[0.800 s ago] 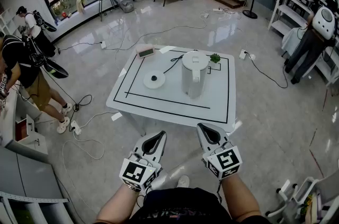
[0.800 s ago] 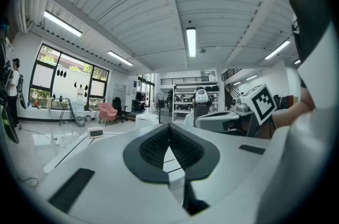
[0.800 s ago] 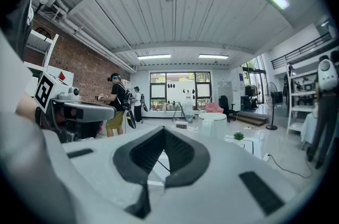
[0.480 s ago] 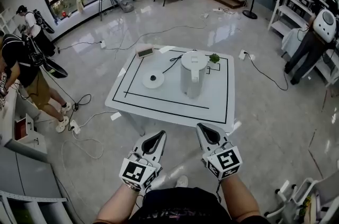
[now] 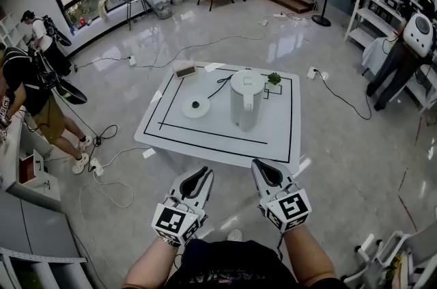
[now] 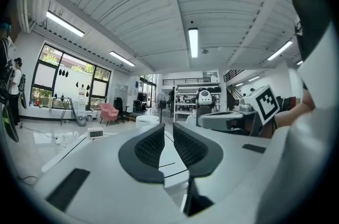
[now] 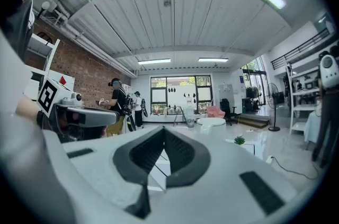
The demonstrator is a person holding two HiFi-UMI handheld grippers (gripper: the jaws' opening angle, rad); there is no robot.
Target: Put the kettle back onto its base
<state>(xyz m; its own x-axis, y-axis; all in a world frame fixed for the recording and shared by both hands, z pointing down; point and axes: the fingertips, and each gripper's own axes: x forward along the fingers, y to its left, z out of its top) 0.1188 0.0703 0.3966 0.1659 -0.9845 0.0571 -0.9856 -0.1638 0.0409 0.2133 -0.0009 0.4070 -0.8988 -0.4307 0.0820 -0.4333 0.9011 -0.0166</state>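
Tools are both hanging empty short of the table — left tool with jaws slightly parted, right tool pinched closed. Kettle is standing right of its base, apart; reaching in level and opening wide before gripping is looking wisest.

White kettle, tall plain cylinder, lid shut on top, handle on the near side, standing upright on the white surface inside the black-line rectangle, a bit right of centre. Base is a flat round white disc with a small dark hub in the middle, lying flat on the same surface left of the kettle, near it but with a clear gap, not touching. Kettle is off the base. Black cord runs from the base toward the far edge
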